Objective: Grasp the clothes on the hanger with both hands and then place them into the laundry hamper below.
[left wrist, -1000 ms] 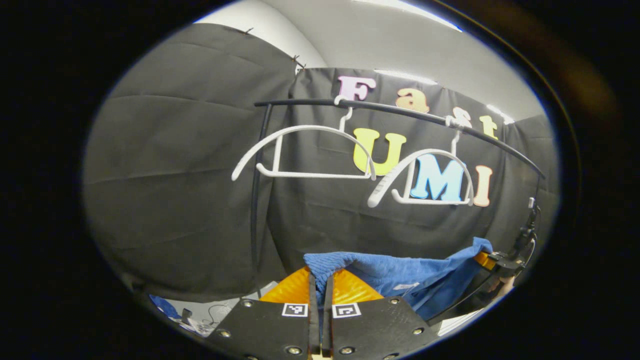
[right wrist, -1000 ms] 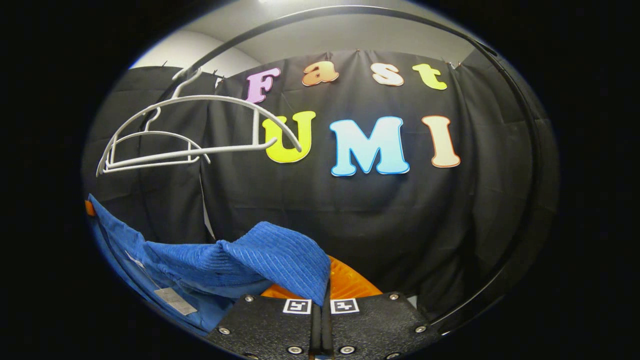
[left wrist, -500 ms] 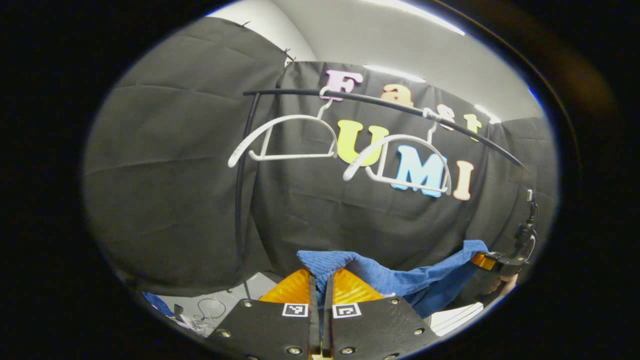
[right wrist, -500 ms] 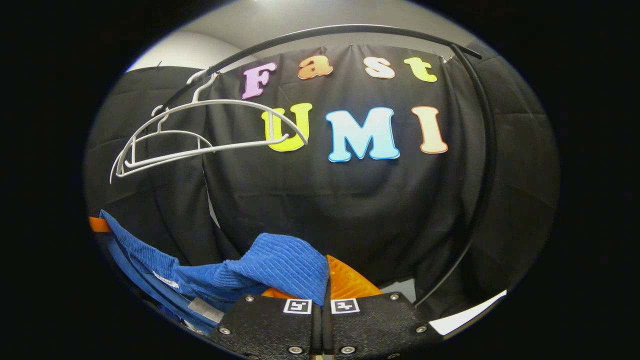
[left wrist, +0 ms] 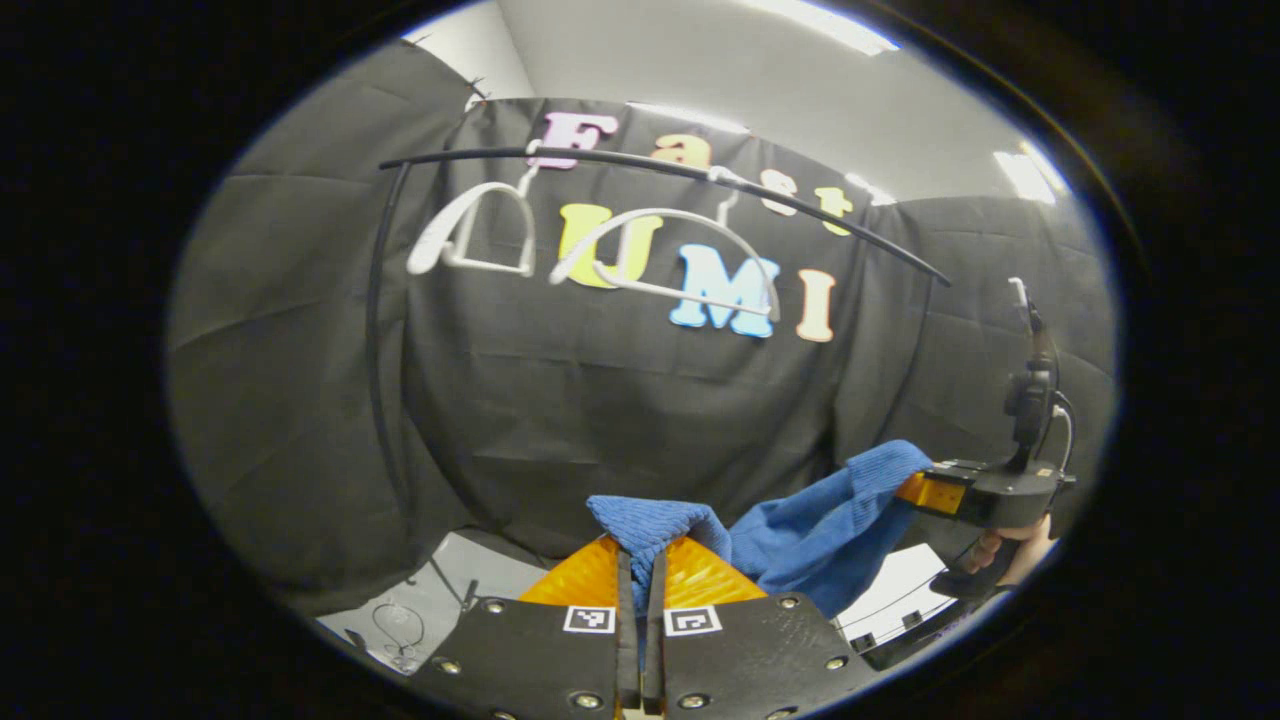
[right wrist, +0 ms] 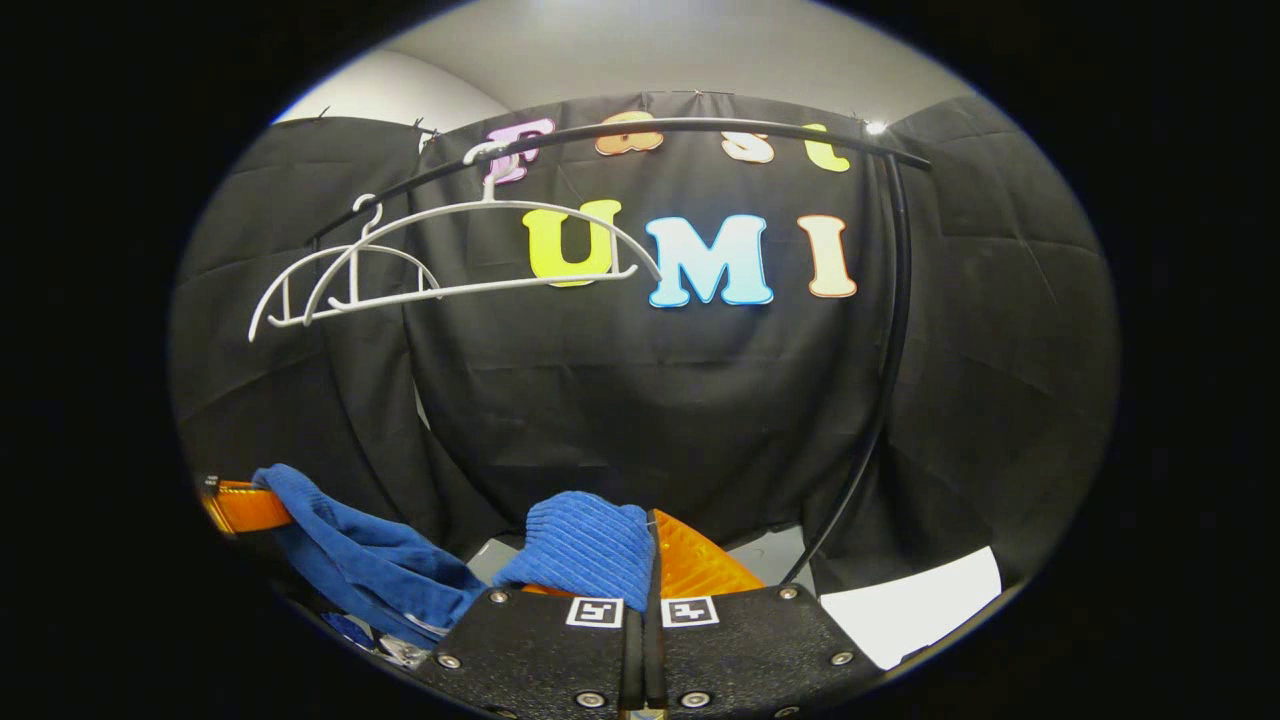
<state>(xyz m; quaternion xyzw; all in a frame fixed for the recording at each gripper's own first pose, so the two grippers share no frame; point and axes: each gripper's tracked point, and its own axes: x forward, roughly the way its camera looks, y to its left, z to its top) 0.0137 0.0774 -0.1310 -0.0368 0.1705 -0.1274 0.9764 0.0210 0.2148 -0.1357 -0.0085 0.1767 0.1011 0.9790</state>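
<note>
Between the two grippers the blue knitted garment (left wrist: pixel 820 525) sagged, well below the white hangers (right wrist: pixel 450 265), probably so both ends descend together. The left gripper (left wrist: pixel 640 575) and right gripper (right wrist: pixel 648 560) were each clamped on its edge.

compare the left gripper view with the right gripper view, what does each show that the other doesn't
Left gripper view: the right gripper farther off, with a hand on its handle. Right gripper view: the tip of the left gripper at the far left. Both: the blue garment stretched between the two shut grippers, and two bare white hangers on the black rail.
</note>
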